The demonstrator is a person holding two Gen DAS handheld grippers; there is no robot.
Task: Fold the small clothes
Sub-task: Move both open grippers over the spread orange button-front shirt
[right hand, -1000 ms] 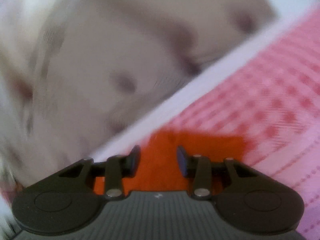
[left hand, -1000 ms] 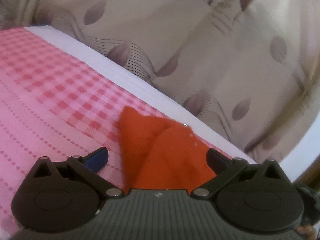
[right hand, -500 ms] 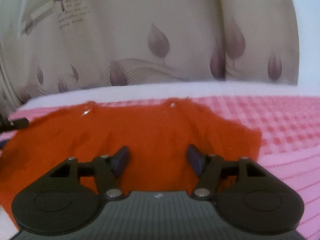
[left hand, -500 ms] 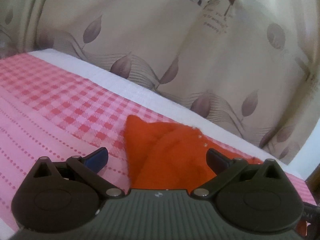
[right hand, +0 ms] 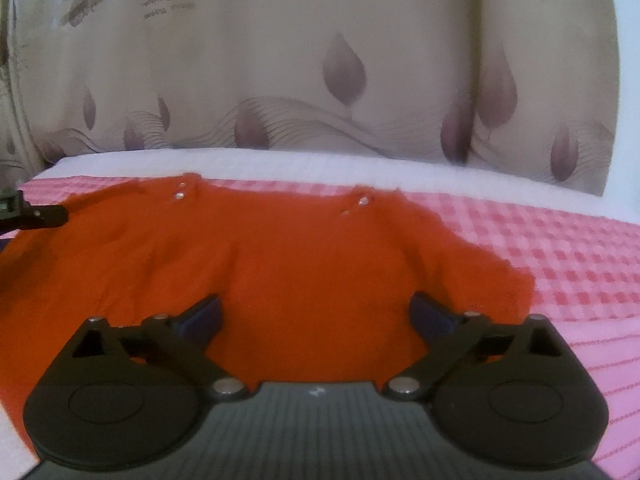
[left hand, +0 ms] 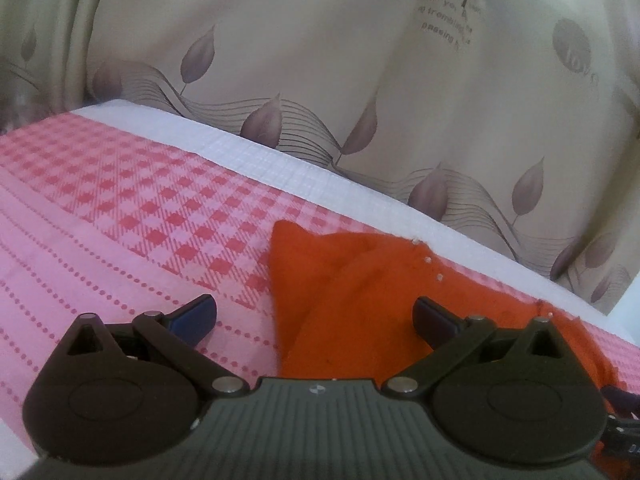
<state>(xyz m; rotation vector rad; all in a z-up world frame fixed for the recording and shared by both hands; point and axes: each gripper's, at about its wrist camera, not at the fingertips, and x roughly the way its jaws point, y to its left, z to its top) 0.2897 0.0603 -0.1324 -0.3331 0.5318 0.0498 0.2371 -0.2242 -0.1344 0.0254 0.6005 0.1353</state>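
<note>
Right gripper (right hand: 314, 314) just opened wide, nothing pinched, low centre over shirt (right hand: 280, 264). Shirt flat on pink cloth (right hand: 560, 264), long axis left-right, neckline toward curtain (right hand: 320, 60). Left gripper (left hand: 314, 314) spread too.

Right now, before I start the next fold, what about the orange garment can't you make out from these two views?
- Near hem of the orange garment: right wrist view, hidden behind the right gripper body.
- Its left sleeve end: cut off by the left edge of the same view.
- Its right half: left wrist view, covered by the left gripper body.
- Small fasteners near the neckline: too blurred to tell snaps from buttons.
</note>
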